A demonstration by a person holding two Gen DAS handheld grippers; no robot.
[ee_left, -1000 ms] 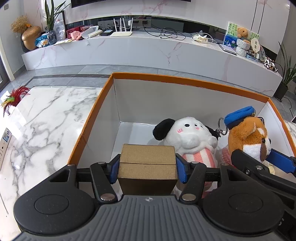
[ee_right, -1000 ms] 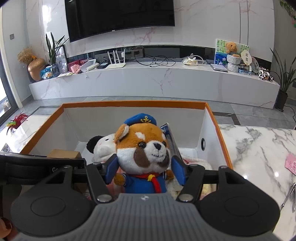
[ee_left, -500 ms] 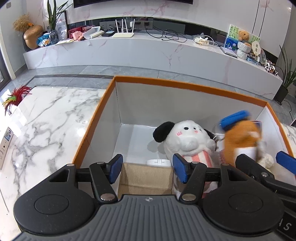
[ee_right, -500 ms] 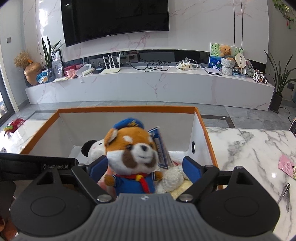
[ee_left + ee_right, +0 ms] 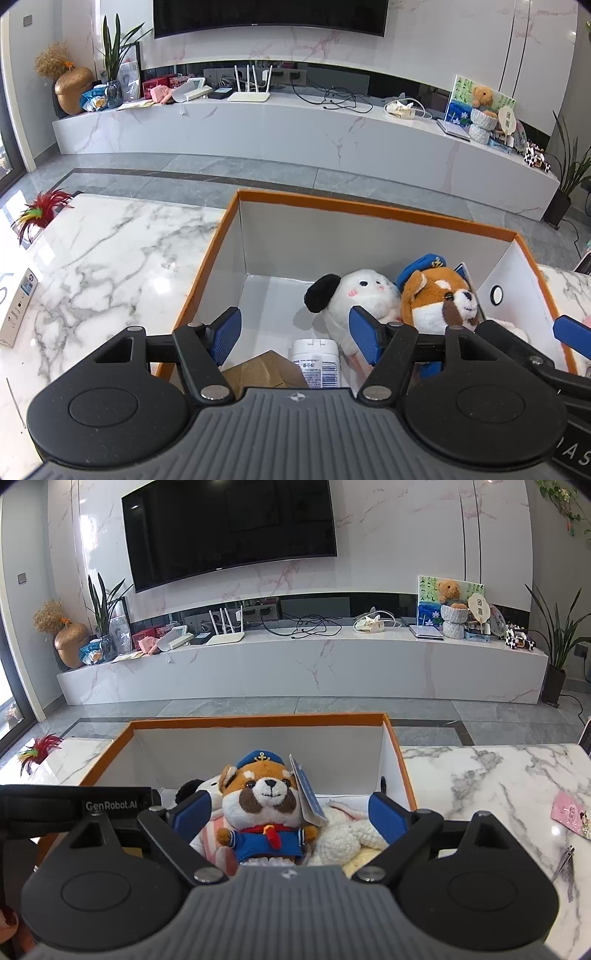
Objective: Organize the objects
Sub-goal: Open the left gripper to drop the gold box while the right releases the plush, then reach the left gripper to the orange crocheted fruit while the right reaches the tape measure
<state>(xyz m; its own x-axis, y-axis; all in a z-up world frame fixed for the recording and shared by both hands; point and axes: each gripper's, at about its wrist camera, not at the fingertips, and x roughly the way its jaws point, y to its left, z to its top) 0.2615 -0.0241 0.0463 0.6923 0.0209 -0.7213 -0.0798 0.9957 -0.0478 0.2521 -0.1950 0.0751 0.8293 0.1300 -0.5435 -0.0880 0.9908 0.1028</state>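
**Both grippers standing open over the filled box**

The left gripper is hanging over the near left part of the orange-rimmed box, its blue pads spread apart and gripping nothing. Its jaws have just been opening. Below and between them a brown cardboard box is lying on the white floor of the orange-rimmed box, free of the pads, and a white bottle with a printed label is lying just beside it on the right.

The right gripper is also standing wide, its jaws having just been opening too. The fox toy in a blue sailor cap and blue suit is sitting between the pads without either one pressing on it; it is released and resting inside the box, toward the right half. A blue paper tag is sticking out beside its head. To its left a white dog toy with a black ear is leaning against it, and on its right a cream knitted toy is lying against the box wall.

The box is sitting on a marble table. On the table's right part a pink card and a small metal tool are lying; at the far left edge a red feather bunch is showing.
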